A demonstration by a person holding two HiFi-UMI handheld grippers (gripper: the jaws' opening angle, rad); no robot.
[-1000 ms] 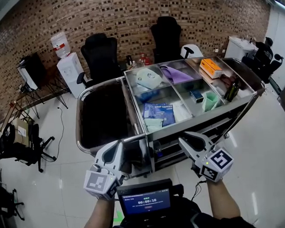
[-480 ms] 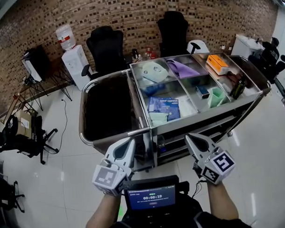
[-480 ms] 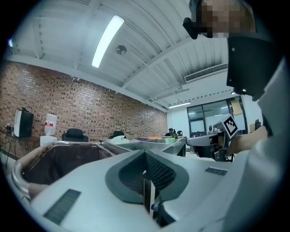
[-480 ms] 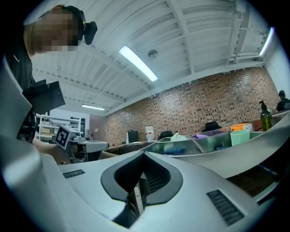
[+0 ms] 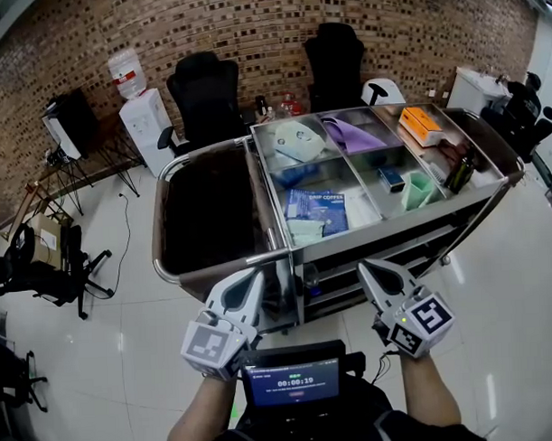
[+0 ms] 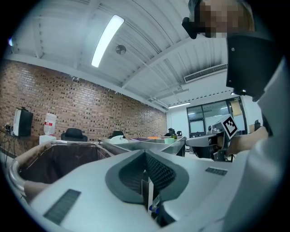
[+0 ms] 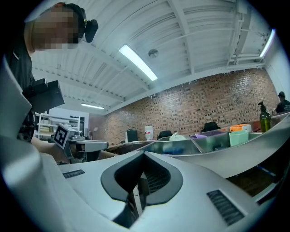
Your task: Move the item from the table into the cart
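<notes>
Left tool (image 5: 249,281), right tool (image 5: 370,271): jaws together, empty, level before stocked cart (image 5: 156,228). Fits either pre-fetch or post-drop; next move unsettled.

The cart's (image 5: 155,237) dark bag (image 5: 203,209) is too dark inside to show any contents; its lower shelves (image 5: 372,264) sit mostly hidden under the top tray (image 5: 385,227); a small blue item (image 5: 389,178) is too small to identify; the bottom edge cuts off the left forearm (image 5: 194,417) and right forearm (image 5: 429,395).

Your left claw (image 6: 145,158) is closed on nothing; the cart (image 6: 136,144) stands just ahead, your right claw (image 6: 192,141) off to its right.
</notes>
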